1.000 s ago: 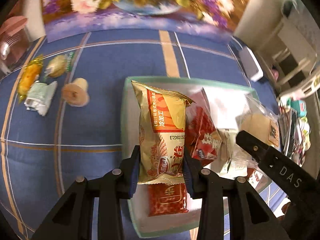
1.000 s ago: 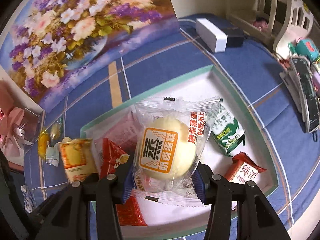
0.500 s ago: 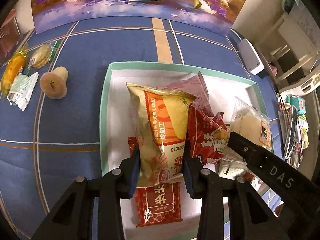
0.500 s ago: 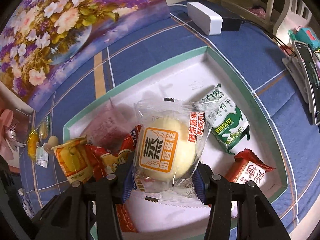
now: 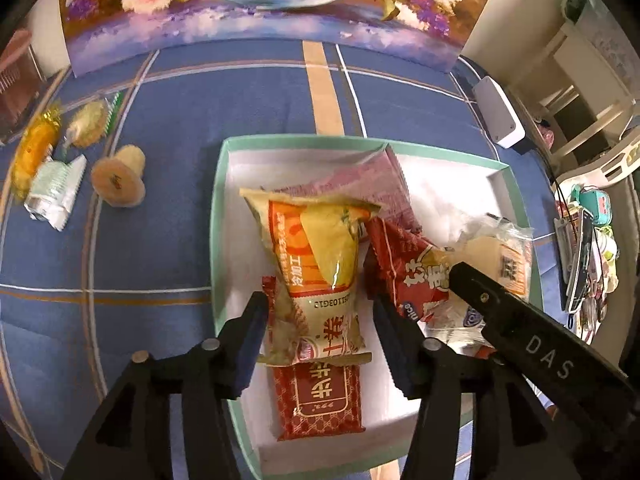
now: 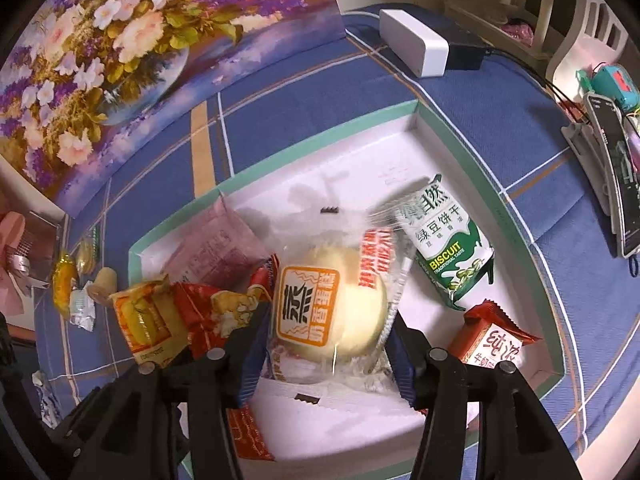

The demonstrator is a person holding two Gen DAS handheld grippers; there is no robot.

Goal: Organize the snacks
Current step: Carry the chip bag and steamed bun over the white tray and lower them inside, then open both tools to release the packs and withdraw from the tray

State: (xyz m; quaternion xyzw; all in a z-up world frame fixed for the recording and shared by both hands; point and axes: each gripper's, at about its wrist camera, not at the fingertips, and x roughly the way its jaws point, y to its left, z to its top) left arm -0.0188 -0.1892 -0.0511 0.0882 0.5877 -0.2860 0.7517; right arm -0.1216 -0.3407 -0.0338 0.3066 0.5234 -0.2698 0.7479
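While L gripper (image 5: 320, 336) gapes, yellow bag (image 5: 320, 272) lies btwn fingers.

We count seven snack packets in the tray (image 6: 516, 216), four loose snacks (image 5: 118, 178) on the cloth (image 5: 160, 248), and two grippers, left (image 5: 320, 320) and right (image 6: 326, 340).

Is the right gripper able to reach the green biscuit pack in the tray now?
Probably not yet: the right gripper has the steamed cake pack between its fingers. The green biscuit pack itself lies uncovered in the tray.
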